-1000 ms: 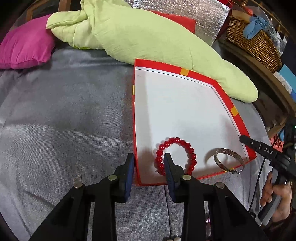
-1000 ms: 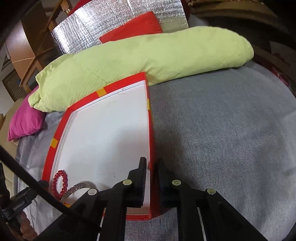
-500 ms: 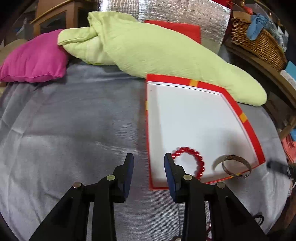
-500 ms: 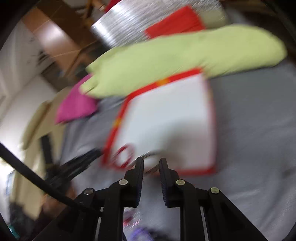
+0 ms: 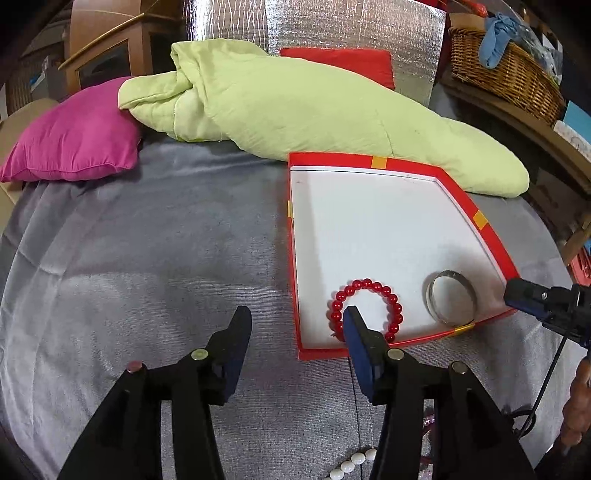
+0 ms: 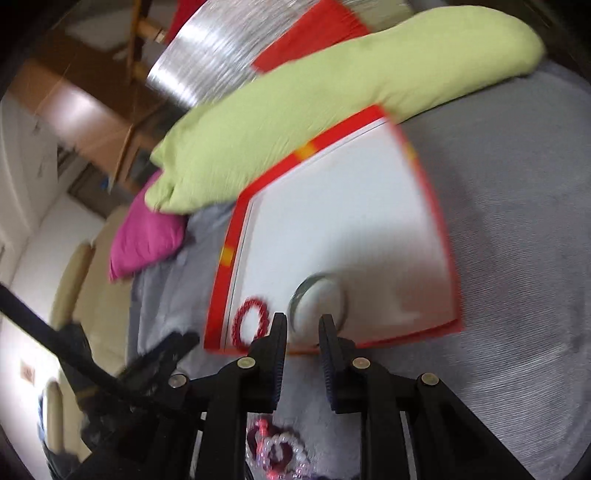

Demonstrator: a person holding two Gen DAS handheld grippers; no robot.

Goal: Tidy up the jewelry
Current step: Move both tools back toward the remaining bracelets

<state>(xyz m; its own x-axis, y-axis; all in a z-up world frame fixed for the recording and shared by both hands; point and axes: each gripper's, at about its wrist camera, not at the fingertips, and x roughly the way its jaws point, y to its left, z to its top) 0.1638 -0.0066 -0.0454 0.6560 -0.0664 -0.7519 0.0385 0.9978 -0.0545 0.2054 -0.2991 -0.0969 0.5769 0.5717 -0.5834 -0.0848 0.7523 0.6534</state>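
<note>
Jewelry items, sorted by where each one lies on the grey bedspread (image 5: pixel 155 258).

Tray (image 5: pixel 495 243): shallow, red-rimmed, white floor, yellow tape tabs on the rim. It lies flat on the bedspread, its far edge just against a long pale-green quilt roll (image 5: pixel 332 110).

Red bead bracelet (image 5: pixel 369 286): flat on the tray floor, near the front left corner. The right finger of the left gripper partly covers it in the left wrist view.

Silver bangle (image 5: pixel 451 300): on the tray floor, to the right of the bead bracelet and apart from it, near the front right corner.

White beads (image 5: pixel 351 466): a short run on the bedspread, outside the tray, at the near edge below the left gripper.

Pink and white bead pieces (image 6: pixel 277 448): a small heap on the bedspread, outside the tray, below the right gripper; blurred, kinds not told apart.

Left gripper (image 5: pixel 295 319): jaws have just been opening and stand wide, nothing between them; it hangs over the front left corner of the tray.

Right gripper (image 6: pixel 302 323): jaws have just been parting slightly, a narrow gap, nothing pinched; it sits at the tray's front rim, the bangle just beyond its tips.

Surroundings: magenta cushion (image 5: pixel 74 140), red cushion (image 5: pixel 343 64), silver foil panel (image 5: pixel 332 29), wicker basket (image 5: pixel 509 74).
</note>
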